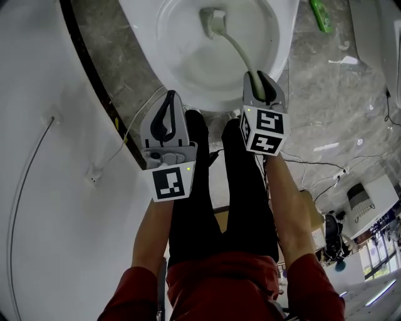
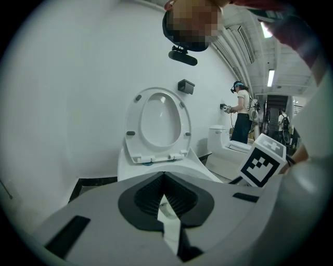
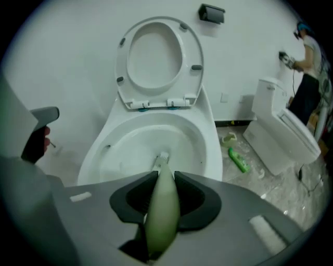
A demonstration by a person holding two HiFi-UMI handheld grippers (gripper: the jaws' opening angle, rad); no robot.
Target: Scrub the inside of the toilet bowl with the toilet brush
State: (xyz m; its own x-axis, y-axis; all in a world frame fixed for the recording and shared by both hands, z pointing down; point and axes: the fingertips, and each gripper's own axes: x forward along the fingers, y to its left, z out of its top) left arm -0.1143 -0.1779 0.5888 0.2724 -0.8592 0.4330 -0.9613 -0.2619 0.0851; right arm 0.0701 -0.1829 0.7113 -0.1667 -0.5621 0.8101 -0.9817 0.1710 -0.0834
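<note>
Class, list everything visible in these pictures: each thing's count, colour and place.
toilet: one, white, against the wall, seat raised
toilet brush: one, pale green handle, white head in the bowl
bottle: one, green, on floor right of the toilet
second toilet: one, white, farther right
wall box: one, black, above the seat
other person: one, white top, far right
left gripper: one, grey, shut, empty, near toilet's front
right gripper: one, grey, shut on the toilet brush
legs: two, black trousers, below the grippers

White wall (image 3: 62, 62); grey marbled floor (image 1: 326, 106); second toilet (image 3: 283, 137) against the wall; ceiling strip light (image 2: 270, 78) lit.
</note>
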